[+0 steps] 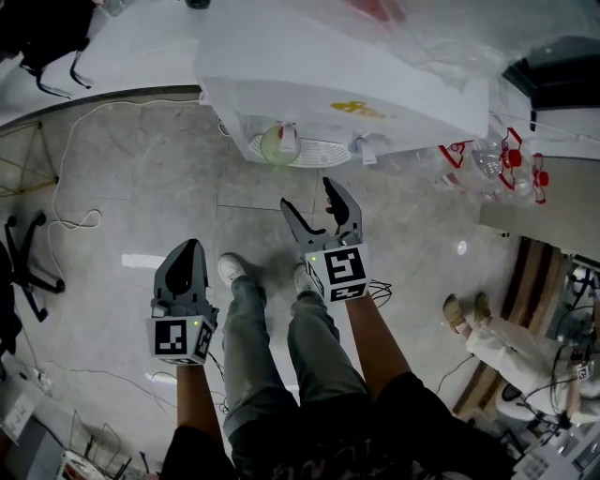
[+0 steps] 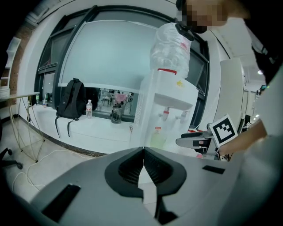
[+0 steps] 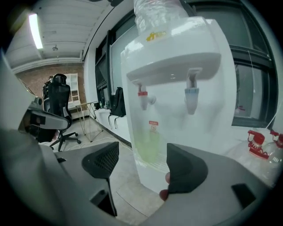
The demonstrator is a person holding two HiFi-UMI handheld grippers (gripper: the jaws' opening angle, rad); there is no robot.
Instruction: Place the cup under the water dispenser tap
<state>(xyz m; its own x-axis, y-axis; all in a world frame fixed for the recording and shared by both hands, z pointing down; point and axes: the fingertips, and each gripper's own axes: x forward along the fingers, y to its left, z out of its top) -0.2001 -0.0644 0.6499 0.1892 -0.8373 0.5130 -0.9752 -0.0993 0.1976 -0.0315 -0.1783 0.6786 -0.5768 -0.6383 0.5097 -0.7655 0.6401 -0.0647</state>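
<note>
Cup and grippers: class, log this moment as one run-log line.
cup: on dispenser tray, under red tap | left gripper: shut, empty | right gripper: open, empty, clear of cup

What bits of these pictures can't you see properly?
Right gripper view: the pale green see-through cup is washed out against the white water dispenser; water inside cannot be told.
Right gripper view: the small red label has print too small to read.
Right gripper view: the clear water bottle is cut off by the top edge.
Left gripper view: the dispenser's foot is hidden behind the left gripper.
</note>
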